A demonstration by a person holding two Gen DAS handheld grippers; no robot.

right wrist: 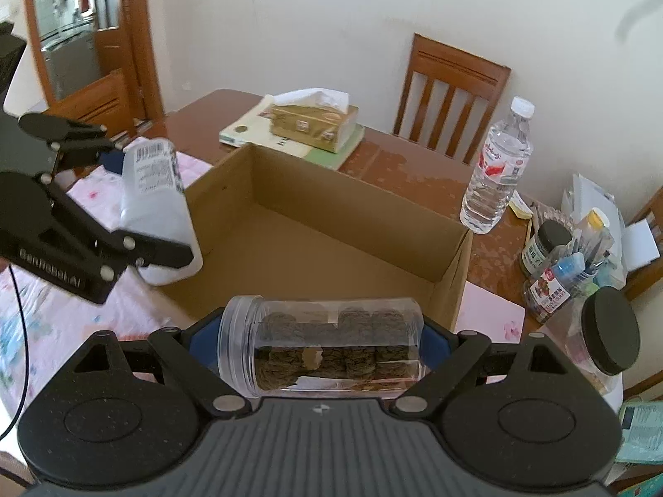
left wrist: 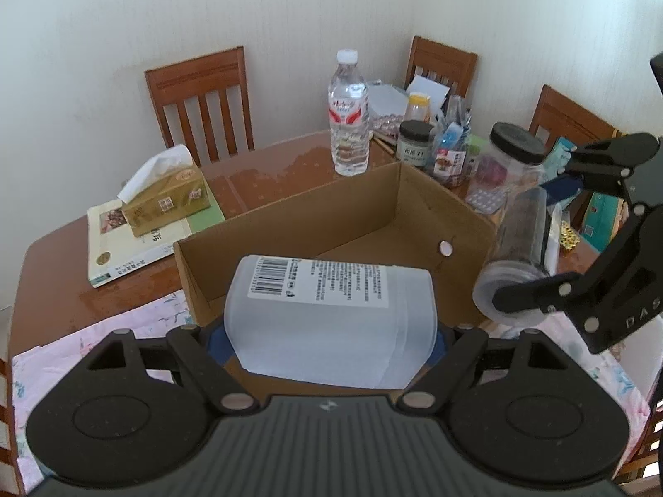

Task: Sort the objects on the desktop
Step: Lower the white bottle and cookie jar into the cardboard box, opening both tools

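Observation:
An open, empty cardboard box point(left wrist: 364, 207) point(right wrist: 331, 211) stands in the middle of the wooden table. My left gripper point(left wrist: 329, 331) is shut on a white plastic bottle point(left wrist: 331, 310) with a barcode label. The bottle lies sideways over the box's near edge. In the right wrist view the same left gripper point(right wrist: 136, 190) and white bottle point(right wrist: 159, 211) sit at the box's left corner. My right gripper point(right wrist: 321, 343) is shut on a clear jar point(right wrist: 327, 352) of brown round pieces, held sideways just before the box's near wall. In the left wrist view, the right gripper point(left wrist: 551, 227) and jar point(left wrist: 520, 240) are beside the box's right wall.
A water bottle point(left wrist: 349, 120) stands behind the box. A tissue box point(left wrist: 165, 199) rests on a book at the far left. Small jars, pens and a black-lidded jar point(left wrist: 514, 157) crowd the right side. A pink floral cloth point(left wrist: 124, 323) covers the near table. Wooden chairs ring the table.

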